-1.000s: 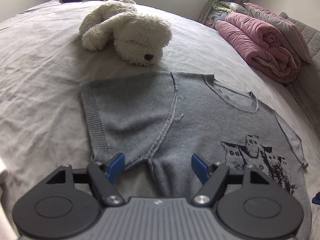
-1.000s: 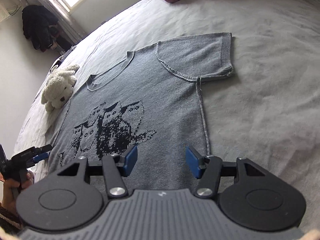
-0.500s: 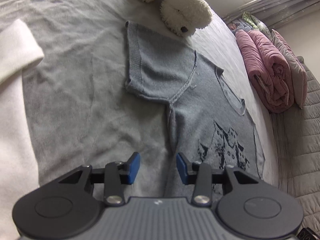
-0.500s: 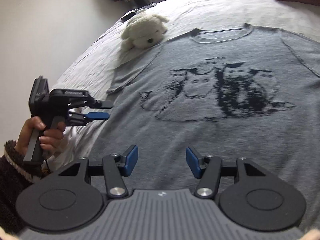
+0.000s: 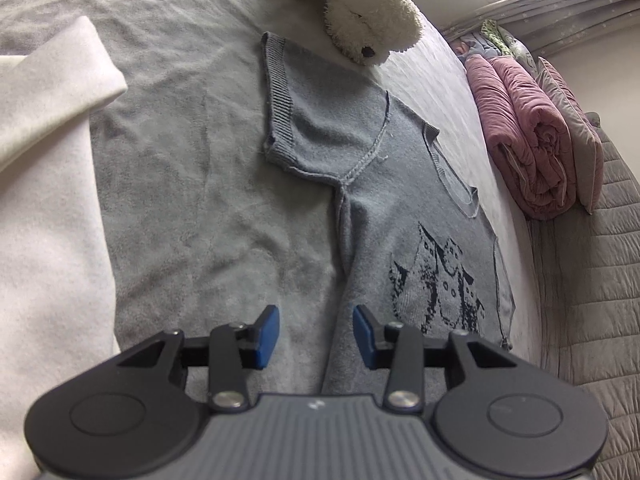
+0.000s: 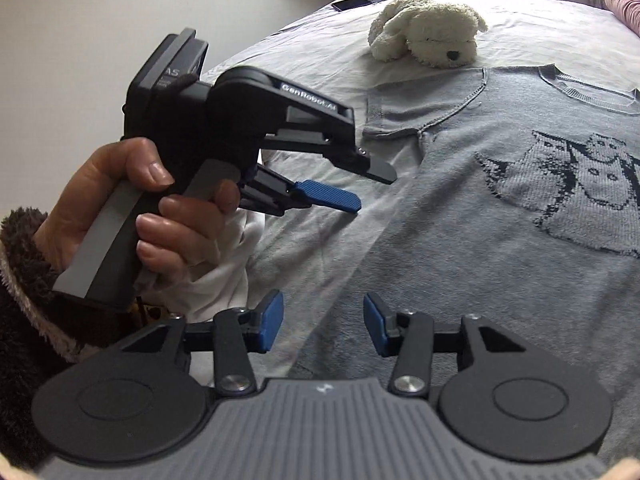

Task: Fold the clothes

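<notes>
Left wrist view shows my left tongs [image 5: 315,334] apart, jaws just narrowed, over the side edge of the grey knitted short-sleeved sweater [image 5: 404,216] lying flat on the bed [image 5: 192,160]; right tongs [image 6: 323,327] likewise, gripping nothing; I'd pinch both layers squarely.

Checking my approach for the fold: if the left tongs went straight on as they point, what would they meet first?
Probably the gray sweater's side edge lying on the bedsheet; the left tongs straddle it, empty.

Both grippers — left gripper [image 6: 352,190], right gripper [image 6: 322,326] — are black with blue pads [image 6: 330,199], silver screws; dark fuzzy sleeve [image 6: 24,280].
</notes>
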